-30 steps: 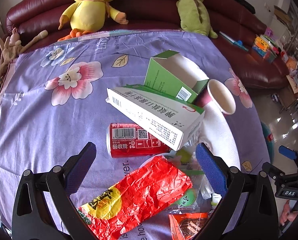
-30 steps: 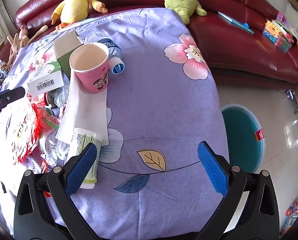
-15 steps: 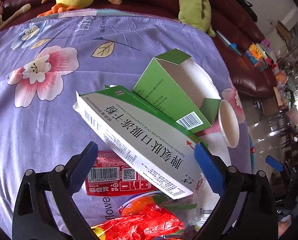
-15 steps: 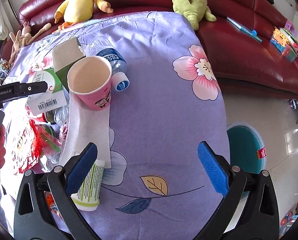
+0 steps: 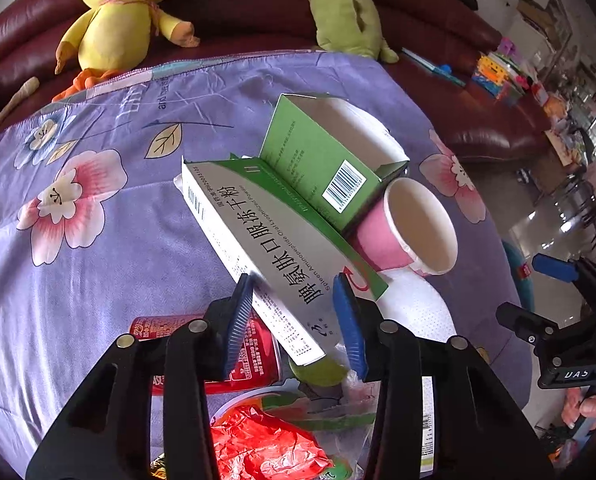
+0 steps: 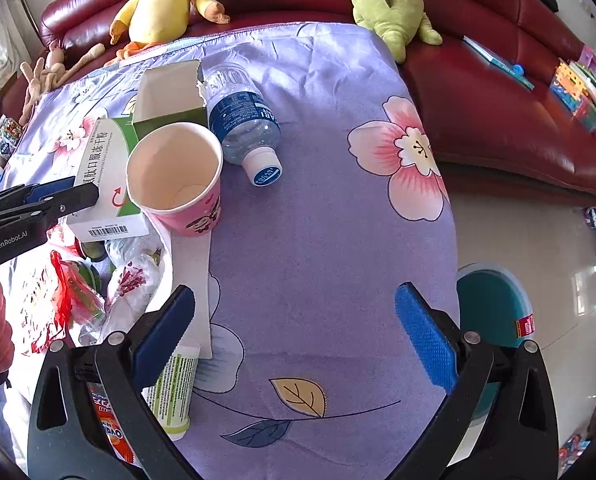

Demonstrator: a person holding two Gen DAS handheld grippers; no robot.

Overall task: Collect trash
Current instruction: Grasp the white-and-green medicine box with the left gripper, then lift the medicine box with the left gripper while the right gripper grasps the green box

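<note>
My left gripper (image 5: 294, 285) is closing its jaws around the near end of a long white-and-green medicine box (image 5: 266, 232). The box lies between the pads, tilted over a red cola can (image 5: 258, 356), and I cannot see a firm grip. An open green carton (image 5: 313, 160) and a pink paper cup (image 5: 409, 232) lean behind it. A red wrapper (image 5: 266, 448) lies below. My right gripper (image 6: 294, 340) is open over bare purple cloth, with nothing between its fingers. A clear water bottle (image 6: 242, 120), a white tissue (image 6: 190, 280) and a green-and-white tube (image 6: 174, 392) lie to its left.
The purple flowered cloth (image 6: 329, 220) covers the table, which drops off at the right. A teal bin (image 6: 493, 304) stands on the floor there. A dark red sofa (image 6: 497, 112) holds a yellow duck plush (image 5: 122, 12) and a green plush (image 5: 337, 4).
The left gripper moved forward and down over the medicine box, and its jaws narrowed from wide open to close around it. The right gripper drifted forward over the cloth, still open.
</note>
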